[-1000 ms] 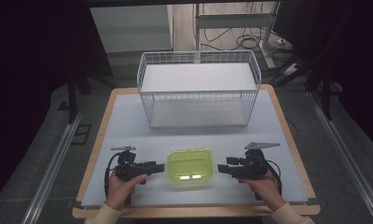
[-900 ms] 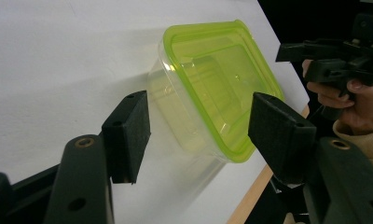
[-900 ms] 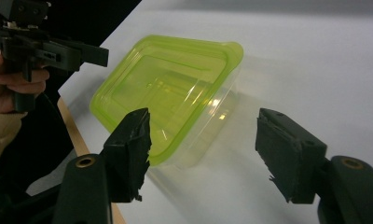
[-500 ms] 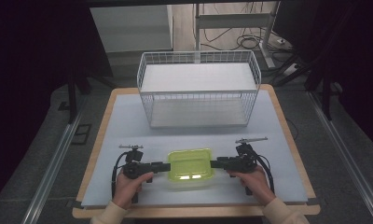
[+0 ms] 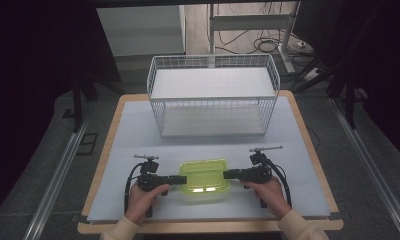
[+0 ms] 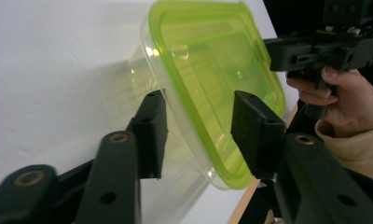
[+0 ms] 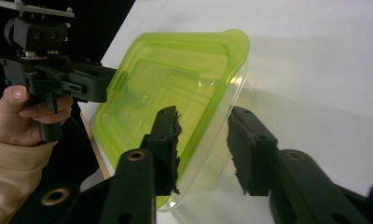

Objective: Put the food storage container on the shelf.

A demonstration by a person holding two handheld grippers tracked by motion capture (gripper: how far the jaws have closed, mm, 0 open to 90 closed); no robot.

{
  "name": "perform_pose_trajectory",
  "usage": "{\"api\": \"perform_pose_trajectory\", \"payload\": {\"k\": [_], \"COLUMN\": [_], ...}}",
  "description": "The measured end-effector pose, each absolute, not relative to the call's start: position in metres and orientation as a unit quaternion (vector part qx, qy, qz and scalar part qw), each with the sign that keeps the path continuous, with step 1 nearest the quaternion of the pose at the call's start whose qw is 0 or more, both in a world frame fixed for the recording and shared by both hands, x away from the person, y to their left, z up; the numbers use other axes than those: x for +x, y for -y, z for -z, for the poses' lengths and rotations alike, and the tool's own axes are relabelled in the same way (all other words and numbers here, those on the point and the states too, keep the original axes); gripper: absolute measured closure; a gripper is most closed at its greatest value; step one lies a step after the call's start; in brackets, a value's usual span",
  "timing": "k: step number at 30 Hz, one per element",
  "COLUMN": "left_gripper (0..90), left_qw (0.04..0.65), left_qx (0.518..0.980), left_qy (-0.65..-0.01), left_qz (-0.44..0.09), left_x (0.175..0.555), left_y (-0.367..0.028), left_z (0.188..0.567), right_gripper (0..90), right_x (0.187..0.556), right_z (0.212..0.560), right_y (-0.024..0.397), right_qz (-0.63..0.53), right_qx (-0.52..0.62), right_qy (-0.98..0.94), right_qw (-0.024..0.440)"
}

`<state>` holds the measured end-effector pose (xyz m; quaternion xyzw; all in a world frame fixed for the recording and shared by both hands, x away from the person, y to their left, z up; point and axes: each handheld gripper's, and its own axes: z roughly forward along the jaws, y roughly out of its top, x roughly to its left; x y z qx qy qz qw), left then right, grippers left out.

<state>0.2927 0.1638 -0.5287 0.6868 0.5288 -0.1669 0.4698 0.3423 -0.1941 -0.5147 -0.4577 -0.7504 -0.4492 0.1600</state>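
Both tongs, left (image 5: 182, 179) and right (image 5: 227, 174), are matte black with brass-coloured pivot screws, ribbed pads, trailing black cables and grey top plates; the sleeves (image 5: 117, 231) are cream.

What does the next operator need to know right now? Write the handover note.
Left gripper: open, fingers straddling the left end rim of the lidded container, not yet closed.
Right gripper: open, fingers straddling the right end rim of the same container, not yet closed.
Container: clear tub with green lid on, sitting flat on the table, near the front edge.
Wire basket: at the back of the table, nothing visible inside.
Done: both grippers lined up on the container's ends.
Left: probably close both, then lift together; the basket looks the likely destination.
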Motion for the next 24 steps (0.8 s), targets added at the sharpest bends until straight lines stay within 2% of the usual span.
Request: {"api": "perform_pose_trajectory", "payload": {"k": [3,9,16,24], "left_gripper": [70.4,76.5,81.3,81.5], "left_qw": [0.468,0.477,0.49,0.502], "left_qx": [0.689,0.686,0.684,0.684], "left_qy": [-0.53,-0.528,-0.522,-0.512], "left_qz": [0.162,0.152,0.138,0.131], "left_x": [0.292,0.288,0.283,0.279], "left_y": [-0.163,-0.163,-0.164,-0.165], "left_z": [0.529,0.524,0.517,0.511], "right_gripper": [70.5,76.6,81.2,81.2], "right_x": [0.341,0.339,0.336,0.333], "right_z": [0.516,0.512,0.506,0.498], "right_y": [0.192,0.196,0.198,0.198], "right_qz": [0.444,0.451,0.461,0.471], "right_qx": [-0.457,-0.466,-0.469,-0.459], "right_qy": [0.754,0.743,0.735,0.738], "right_qw": [0.158,0.165,0.166,0.155]}}
